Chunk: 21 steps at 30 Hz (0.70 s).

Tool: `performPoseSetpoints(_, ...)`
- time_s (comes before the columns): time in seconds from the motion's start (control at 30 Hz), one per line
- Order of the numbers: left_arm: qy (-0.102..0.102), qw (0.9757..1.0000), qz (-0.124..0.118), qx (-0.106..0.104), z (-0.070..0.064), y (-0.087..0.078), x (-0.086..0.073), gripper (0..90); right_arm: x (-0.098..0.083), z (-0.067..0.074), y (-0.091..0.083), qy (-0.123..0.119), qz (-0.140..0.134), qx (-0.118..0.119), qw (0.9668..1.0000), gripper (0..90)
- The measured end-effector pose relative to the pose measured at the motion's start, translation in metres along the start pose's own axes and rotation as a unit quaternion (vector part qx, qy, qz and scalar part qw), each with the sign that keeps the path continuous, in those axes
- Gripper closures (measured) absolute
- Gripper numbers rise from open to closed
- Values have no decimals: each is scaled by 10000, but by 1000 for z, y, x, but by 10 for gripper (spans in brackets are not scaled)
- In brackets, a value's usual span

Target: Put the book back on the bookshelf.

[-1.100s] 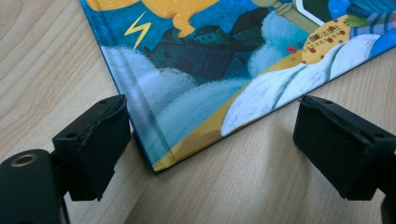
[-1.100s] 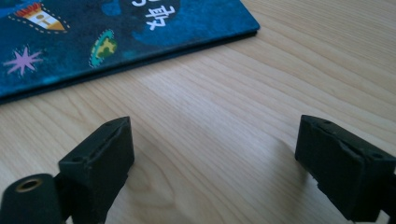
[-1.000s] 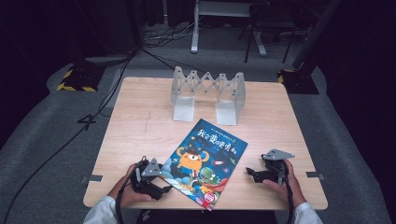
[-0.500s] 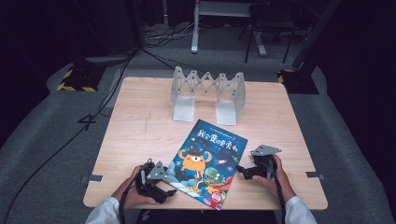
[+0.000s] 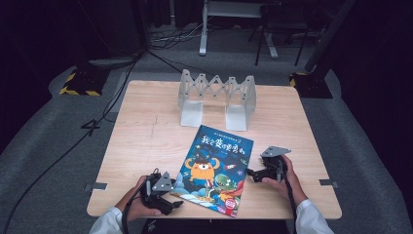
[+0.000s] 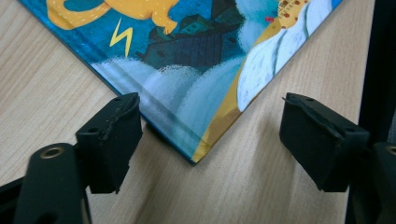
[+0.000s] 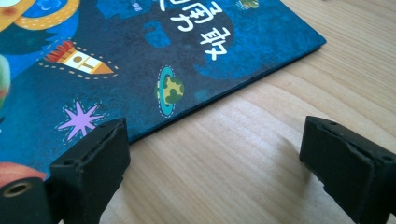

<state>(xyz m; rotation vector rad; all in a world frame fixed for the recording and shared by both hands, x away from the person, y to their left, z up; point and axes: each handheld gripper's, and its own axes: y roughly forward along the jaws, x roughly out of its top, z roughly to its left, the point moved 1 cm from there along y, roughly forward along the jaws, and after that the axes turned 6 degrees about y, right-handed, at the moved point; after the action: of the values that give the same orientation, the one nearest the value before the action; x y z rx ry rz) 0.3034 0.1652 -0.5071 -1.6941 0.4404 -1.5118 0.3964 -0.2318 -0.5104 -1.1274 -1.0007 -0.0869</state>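
Left gripper (image 6: 208,140) jaws, just closing slightly, stand wide astride the book (image 5: 214,168) corner, gripping nothing; right gripper (image 7: 212,168) gapes at the book's edge, empty.

Picture book (image 5: 214,168) is lying flat mid-table, taking up the near centre between both grippers. Grey folding rack (image 5: 216,97) is standing at the far side, blocking straight passage there. Bare tabletop (image 5: 146,136) is lying open left of the book, and right of it too, giving free passage along both sides.
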Motion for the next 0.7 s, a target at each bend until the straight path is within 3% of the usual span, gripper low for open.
performPoseSetpoints(0.2, -9, 10000, -53, -50, -1, 0, -1, 251, 6, -3, 4, 19, 79, -43, 10000, 95)
performPoseSetpoints(0.43, -64, 9997, -137, -215, -1, 0, 0, 285, 10, -6, 9, 178, -71, -180, 9997, 121)
performPoseSetpoints(0.7, 11, 9995, -154, -276, -6, 3, 4, 286, 15, -11, 14, 318, -159, -325, 9988, 147)
